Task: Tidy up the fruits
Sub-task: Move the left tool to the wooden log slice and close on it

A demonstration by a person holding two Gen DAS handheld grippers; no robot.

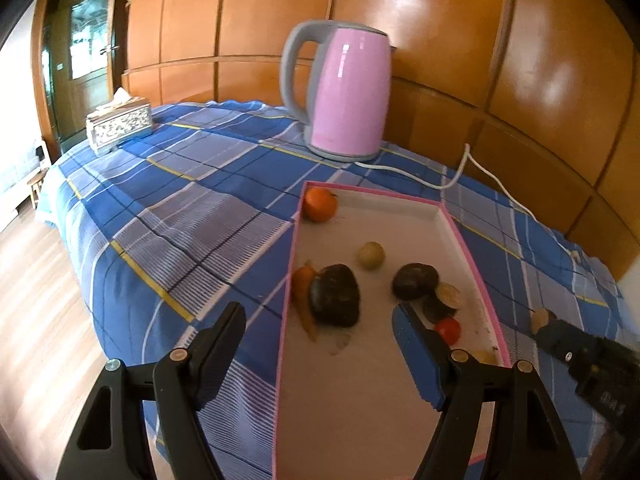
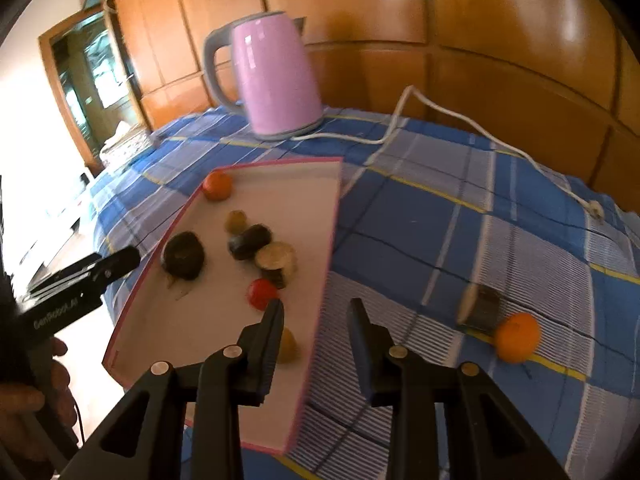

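Wooden wall panels (image 1: 440, 20) are seen behind a blue plaid tablecloth (image 1: 180, 200), on which a pink-rimmed tray (image 1: 400, 208) of fruits is set. Both the left gripper (image 1: 320, 320) and the right gripper (image 2: 316, 316) are held released, nothing grasped. An orange (image 2: 517, 337) is left outside the tray.

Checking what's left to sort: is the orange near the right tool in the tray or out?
Out. The orange lies on the checked cloth, beyond the tray's pink rim, beside a cut dark piece.
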